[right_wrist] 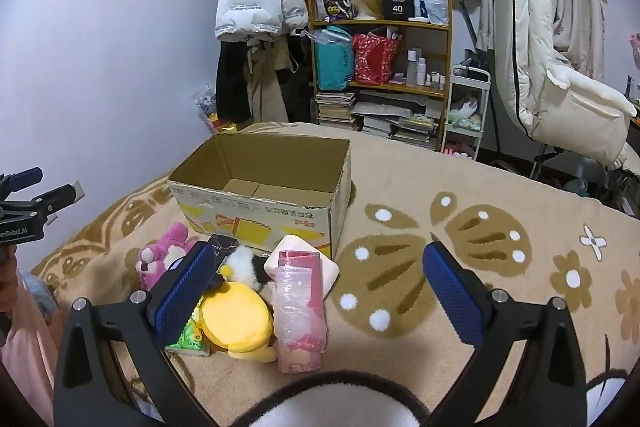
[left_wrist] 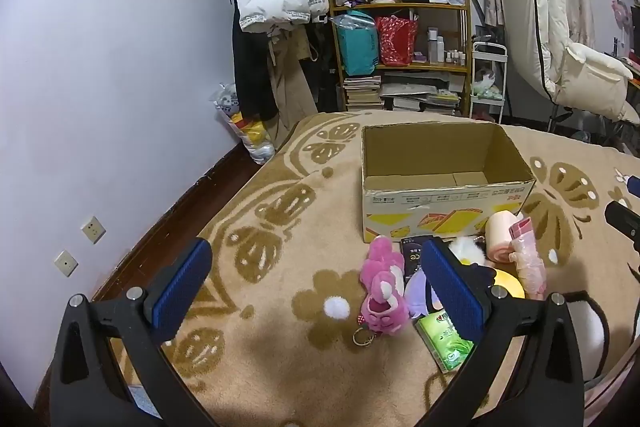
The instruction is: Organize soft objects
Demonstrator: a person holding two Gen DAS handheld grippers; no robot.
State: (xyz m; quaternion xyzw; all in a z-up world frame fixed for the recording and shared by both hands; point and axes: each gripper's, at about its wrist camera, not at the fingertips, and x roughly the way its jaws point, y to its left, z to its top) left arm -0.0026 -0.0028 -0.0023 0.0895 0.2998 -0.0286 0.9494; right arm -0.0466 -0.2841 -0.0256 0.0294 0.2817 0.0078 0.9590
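A pink plush toy [left_wrist: 383, 289], a yellow plush [right_wrist: 236, 315] and a wrapped pink bundle [right_wrist: 299, 301] lie clustered on the beige blanket [left_wrist: 280, 227] just before the open cardboard box [left_wrist: 440, 163], both the left gripper [left_wrist: 316, 291] and right gripper [right_wrist: 318, 291] hovering with jaws wide and holding nothing.

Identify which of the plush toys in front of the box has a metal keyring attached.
The pink plush, leftmost of the pile: a keyring lies at its near end. The yellow plush and white fluffy one show none.
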